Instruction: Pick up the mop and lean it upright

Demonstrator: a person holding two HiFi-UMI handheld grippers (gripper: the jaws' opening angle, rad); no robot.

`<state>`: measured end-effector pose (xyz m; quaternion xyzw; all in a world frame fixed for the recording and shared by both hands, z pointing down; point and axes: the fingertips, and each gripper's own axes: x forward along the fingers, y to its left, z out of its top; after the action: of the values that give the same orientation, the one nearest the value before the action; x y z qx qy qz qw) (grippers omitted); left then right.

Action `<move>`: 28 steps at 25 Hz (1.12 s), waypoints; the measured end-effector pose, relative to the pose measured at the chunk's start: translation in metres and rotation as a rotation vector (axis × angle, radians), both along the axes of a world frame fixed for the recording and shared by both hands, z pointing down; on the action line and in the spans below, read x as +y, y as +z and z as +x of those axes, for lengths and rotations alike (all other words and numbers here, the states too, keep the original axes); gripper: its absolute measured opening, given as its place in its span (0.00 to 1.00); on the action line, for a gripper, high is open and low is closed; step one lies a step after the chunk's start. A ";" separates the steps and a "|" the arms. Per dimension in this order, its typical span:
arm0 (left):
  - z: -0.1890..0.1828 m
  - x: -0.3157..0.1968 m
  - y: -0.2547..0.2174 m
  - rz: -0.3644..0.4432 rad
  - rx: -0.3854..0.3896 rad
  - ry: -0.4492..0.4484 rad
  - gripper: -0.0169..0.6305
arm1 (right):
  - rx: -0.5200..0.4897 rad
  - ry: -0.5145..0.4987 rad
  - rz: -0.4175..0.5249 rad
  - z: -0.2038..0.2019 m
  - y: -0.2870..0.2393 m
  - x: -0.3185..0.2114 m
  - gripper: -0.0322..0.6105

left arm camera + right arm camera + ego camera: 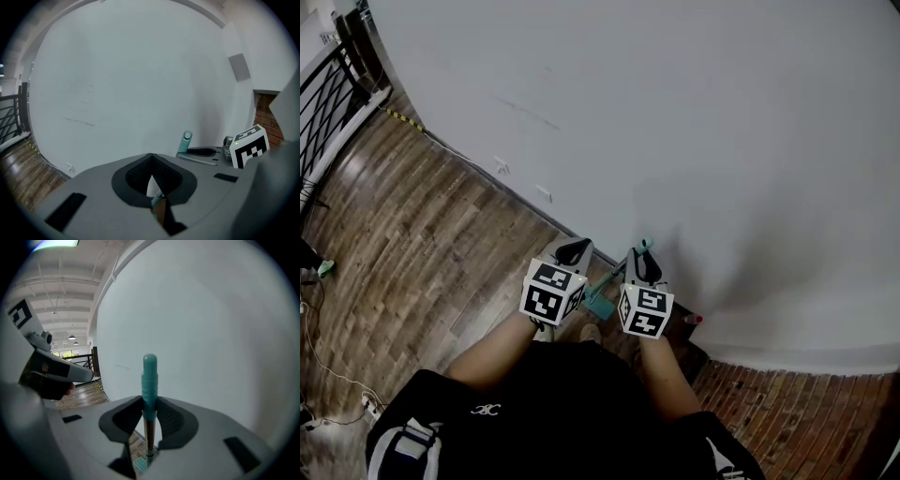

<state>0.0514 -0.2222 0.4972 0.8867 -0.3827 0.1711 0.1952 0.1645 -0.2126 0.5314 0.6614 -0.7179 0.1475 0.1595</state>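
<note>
A: Where is the mop (150,380)?

B: Between the jaws of the right gripper (150,401), close to the white wall (675,112). The jaws stand at a narrow gap, and the dark ribbed pads press on the foot of the teal grip from both sides. The rounded top of the grip stands up clear of the pads.

A: And below the pads?

B: A thin brown shaft with a metallic sheen runs down to a flat teal mop head (601,302) on the plank floor (422,244). From the head view the head lies between the two grippers. I cannot tell whether the handle touches the wall.

A: What about the left gripper (151,157)?

B: Its pad tips meet, leaving only a wedge-shaped slit behind them, and nothing is gripped there. A sliver of teal and brown shows through the slit, too small to make out properly. It hangs just beside the right gripper, level with it.

A: Surfaces?

B: The wall is smooth and matt. The floor is glossy wood planks, changing to brick paving (787,412) at the right. A black railing (323,103) is cut off at the upper left edge. Something small with a red tip (692,320) lies at the foot of the wall, but I cannot say what it is
</note>
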 end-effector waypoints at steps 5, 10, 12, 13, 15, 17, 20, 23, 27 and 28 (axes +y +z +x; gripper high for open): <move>0.003 0.004 0.000 -0.015 0.026 0.012 0.02 | -0.002 0.000 0.005 -0.001 0.001 0.003 0.22; 0.003 0.005 -0.001 -0.014 0.020 0.017 0.02 | -0.004 0.003 0.004 -0.001 0.000 0.004 0.22; 0.005 0.004 -0.002 -0.011 0.019 0.018 0.02 | -0.004 0.004 0.004 0.000 -0.001 0.005 0.22; 0.005 0.004 -0.002 -0.010 0.018 0.018 0.02 | -0.004 0.005 0.005 0.001 -0.001 0.005 0.22; 0.006 0.005 -0.002 -0.009 0.014 0.020 0.02 | -0.005 0.005 0.006 0.002 -0.001 0.005 0.22; 0.007 0.005 -0.001 -0.010 0.010 0.020 0.02 | -0.007 0.006 0.006 0.003 0.000 0.004 0.22; 0.006 0.005 0.000 -0.010 0.003 0.015 0.02 | -0.009 0.005 0.002 0.004 0.000 0.001 0.22; 0.004 0.003 -0.001 -0.010 0.002 0.004 0.02 | -0.010 0.007 0.004 0.006 0.001 -0.004 0.22; -0.001 0.002 -0.002 -0.009 -0.001 -0.014 0.02 | -0.020 0.023 0.002 0.015 0.002 -0.019 0.22; -0.002 0.002 -0.002 -0.009 -0.002 -0.019 0.02 | -0.023 0.028 0.002 0.019 0.003 -0.025 0.22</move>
<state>0.0490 -0.2201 0.4953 0.8819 -0.3906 0.1720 0.2004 0.1836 -0.2377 0.5343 0.6698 -0.7104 0.1566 0.1488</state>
